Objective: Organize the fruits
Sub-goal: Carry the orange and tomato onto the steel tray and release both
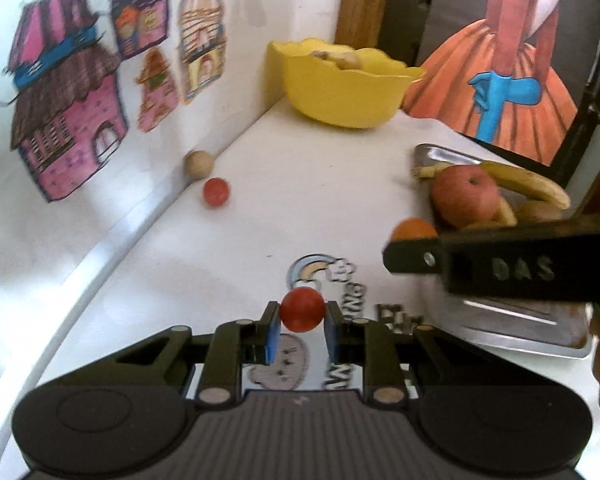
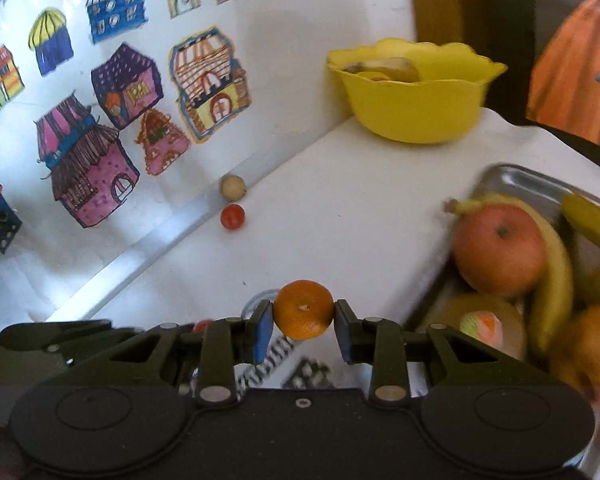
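Left wrist view first: the left gripper (image 1: pixel 302 326) has its blue pads closed on a small red fruit (image 1: pixel 302 309), carried clear above the white table (image 1: pixel 320 200). Ahead of those fingers and off to their left, a tan ball (image 1: pixel 199 165) rests against the wall with a second red fruit (image 1: pixel 216 191) just beside it, both loose on the table. Farther ahead sits the yellow bowl (image 1: pixel 340 92), with something pale, perhaps a banana, showing over its rim. To the right of the fingers lies the metal tray (image 1: pixel 500 320), holding an apple (image 1: pixel 464 196) and bananas (image 1: pixel 532 184).

Right wrist view: the right gripper (image 2: pixel 303 326) clamps a small orange (image 2: pixel 304 309) squarely between its pads. The bowl stands well ahead of these fingers, and the tray lies just to their right with several more fruits piled in it, including a larger orange (image 2: pixel 596 340) at the frame's edge.

As a judgement, the sorting is in its early-to-middle stretch: the bowl appears to hold little, two fruits are in hand and not yet set down, the tray is far from emptied, and the two small round things by the wall remain untouched. Whether the bowl is the destination is likely but not certain.
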`<state>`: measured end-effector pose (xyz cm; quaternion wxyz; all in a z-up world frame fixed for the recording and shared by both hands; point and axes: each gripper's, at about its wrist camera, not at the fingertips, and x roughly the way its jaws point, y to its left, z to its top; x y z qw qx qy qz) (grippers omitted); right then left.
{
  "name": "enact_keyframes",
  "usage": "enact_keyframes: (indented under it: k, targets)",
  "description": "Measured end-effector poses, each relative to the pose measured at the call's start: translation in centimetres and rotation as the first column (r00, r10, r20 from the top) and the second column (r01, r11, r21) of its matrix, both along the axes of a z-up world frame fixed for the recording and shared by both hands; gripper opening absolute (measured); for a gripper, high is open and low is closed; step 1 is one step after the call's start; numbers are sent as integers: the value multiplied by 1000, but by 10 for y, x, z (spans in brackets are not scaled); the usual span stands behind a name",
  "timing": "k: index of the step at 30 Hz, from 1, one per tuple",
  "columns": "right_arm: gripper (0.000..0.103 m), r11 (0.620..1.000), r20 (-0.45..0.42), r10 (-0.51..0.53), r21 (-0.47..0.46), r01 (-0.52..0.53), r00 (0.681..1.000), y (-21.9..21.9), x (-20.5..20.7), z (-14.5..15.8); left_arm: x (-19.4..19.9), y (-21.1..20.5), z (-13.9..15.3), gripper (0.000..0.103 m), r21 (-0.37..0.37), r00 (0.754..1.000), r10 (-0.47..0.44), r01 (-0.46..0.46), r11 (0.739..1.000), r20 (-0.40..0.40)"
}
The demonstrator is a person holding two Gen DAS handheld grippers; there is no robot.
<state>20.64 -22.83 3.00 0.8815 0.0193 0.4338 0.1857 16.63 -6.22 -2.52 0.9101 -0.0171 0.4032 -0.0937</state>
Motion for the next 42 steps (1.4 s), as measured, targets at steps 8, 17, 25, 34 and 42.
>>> enact_keyframes:
  k: [8, 17, 25, 34, 42]
  targets:
    - [35, 995, 34, -101, 2, 101, 994, -48, -33, 22, -3, -40, 15, 25, -22, 997, -70, 70, 997, 34]
    - [35, 971, 38, -237, -19, 238, 971, -118, -54, 23, -9, -104, 13, 25, -30, 981, -193, 193, 981, 23]
    - [35, 960, -9, -276, -43, 276, 961, -156, -68, 8, -15, -144, 2, 25, -19, 970, -243, 242, 970, -6]
    - [35, 959, -59, -283, -31, 282, 957, -166, -64, -2, -15, -158, -4, 25, 9, 978, -204, 204, 979, -36]
    - [35, 964, -64, -268, -17, 267, 961, -164, -59, -5, -11, -158, -6, 25, 18, 985, -164, 165, 986, -51]
